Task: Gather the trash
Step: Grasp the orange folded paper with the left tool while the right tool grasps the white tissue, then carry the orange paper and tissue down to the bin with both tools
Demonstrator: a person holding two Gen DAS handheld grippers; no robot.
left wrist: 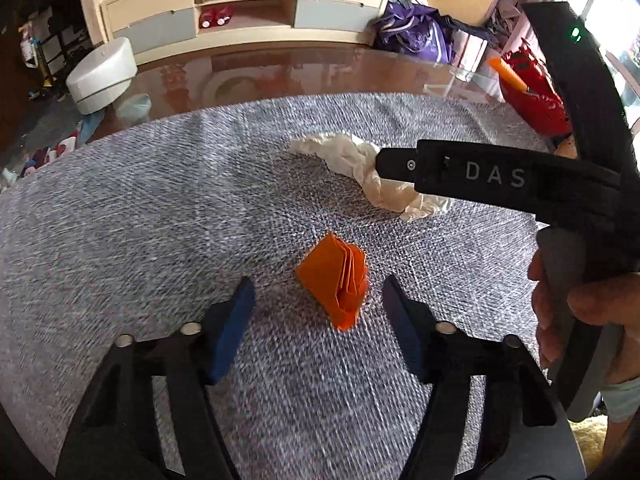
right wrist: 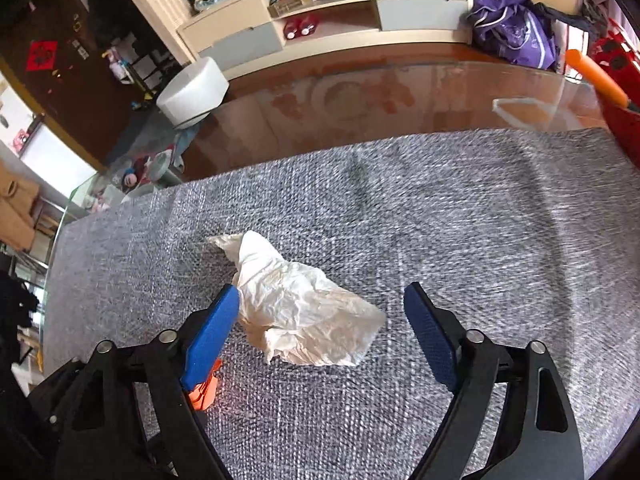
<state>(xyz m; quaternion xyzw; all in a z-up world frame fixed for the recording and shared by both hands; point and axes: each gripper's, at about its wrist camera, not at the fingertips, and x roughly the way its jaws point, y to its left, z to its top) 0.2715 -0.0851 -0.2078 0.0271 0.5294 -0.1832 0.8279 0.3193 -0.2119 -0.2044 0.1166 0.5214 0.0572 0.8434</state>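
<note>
Our left gripper gapes wide around the folded orange paper on the grey mat, our right gripper spreads wide about the crumpled white wrapper beyond, the red bin farthest.

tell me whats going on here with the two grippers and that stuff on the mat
A person is collecting trash off a grey mat. The left gripper is open around a folded orange paper; the right gripper is open around a crumpled white wrapper. Neither piece is gripped yet.
</note>
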